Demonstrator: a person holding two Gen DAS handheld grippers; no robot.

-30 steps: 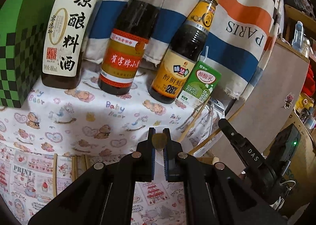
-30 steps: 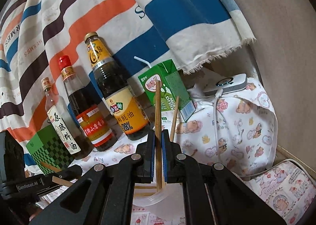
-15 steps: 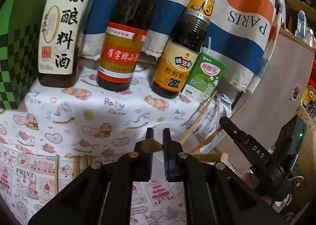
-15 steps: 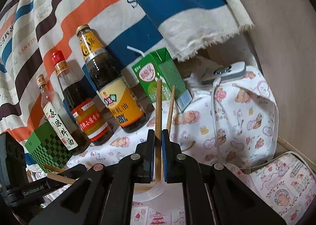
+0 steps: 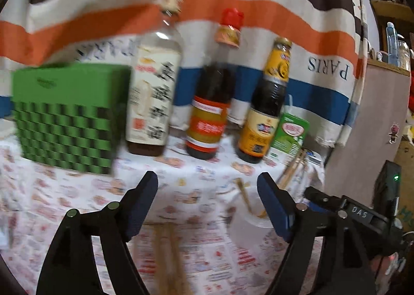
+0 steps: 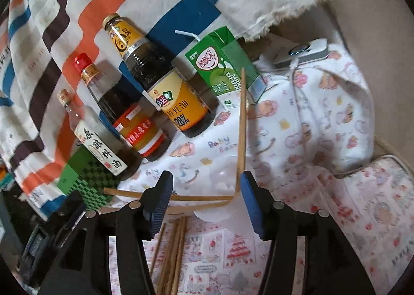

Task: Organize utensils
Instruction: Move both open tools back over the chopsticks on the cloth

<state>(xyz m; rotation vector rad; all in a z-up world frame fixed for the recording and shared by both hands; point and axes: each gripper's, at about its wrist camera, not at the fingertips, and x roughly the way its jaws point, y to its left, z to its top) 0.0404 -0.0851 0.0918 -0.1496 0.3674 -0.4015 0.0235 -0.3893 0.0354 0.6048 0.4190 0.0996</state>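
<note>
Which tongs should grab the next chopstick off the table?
Probably the left tongs: open, pointing over loose chopsticks lying flat. The right tongs sit by the cup.

Clear plastic cup [image 6: 220, 207] stands upright on the printed cloth w/ wooden chopsticks in it, one chopstick [image 6: 241, 124] leaning nearly upright, two others [image 6: 165, 195] slanting low to the left, while more loose chopsticks [image 6: 173, 253] lie flat just beside the cup.
</note>
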